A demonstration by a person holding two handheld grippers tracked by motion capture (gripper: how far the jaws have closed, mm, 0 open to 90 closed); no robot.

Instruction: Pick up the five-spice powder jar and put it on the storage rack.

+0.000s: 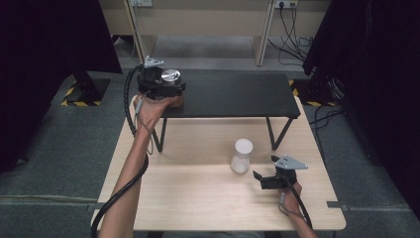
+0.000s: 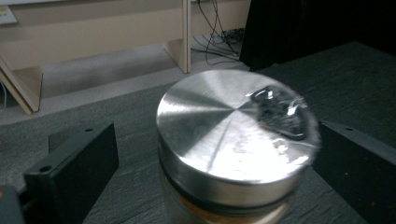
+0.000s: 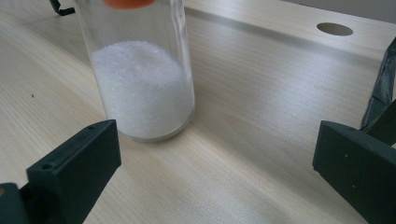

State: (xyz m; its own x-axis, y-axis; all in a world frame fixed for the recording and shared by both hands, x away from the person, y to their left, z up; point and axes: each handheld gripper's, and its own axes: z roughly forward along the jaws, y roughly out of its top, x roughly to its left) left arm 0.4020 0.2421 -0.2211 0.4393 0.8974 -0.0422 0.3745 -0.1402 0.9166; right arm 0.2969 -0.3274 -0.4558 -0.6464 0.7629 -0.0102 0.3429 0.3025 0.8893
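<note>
Left tool (image 1: 166,84) open, jaws standing clear on either side of the metal-lidded jar (image 2: 233,140) on the black shelf (image 1: 233,94). Right tool (image 1: 260,179) open on the tabletop (image 1: 198,198), near the glass jar of white powder (image 3: 142,88).

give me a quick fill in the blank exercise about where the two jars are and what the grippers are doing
1. The jar with the metal lid stands on the black ____.
2. The left gripper has its jaws ____ on either side of that jar.
3. The glass jar on the wooden table holds a ____ powder.
4. The right gripper points at the glass jar with nothing ____ its jaws.

Missing words: shelf; open; white; between
</note>
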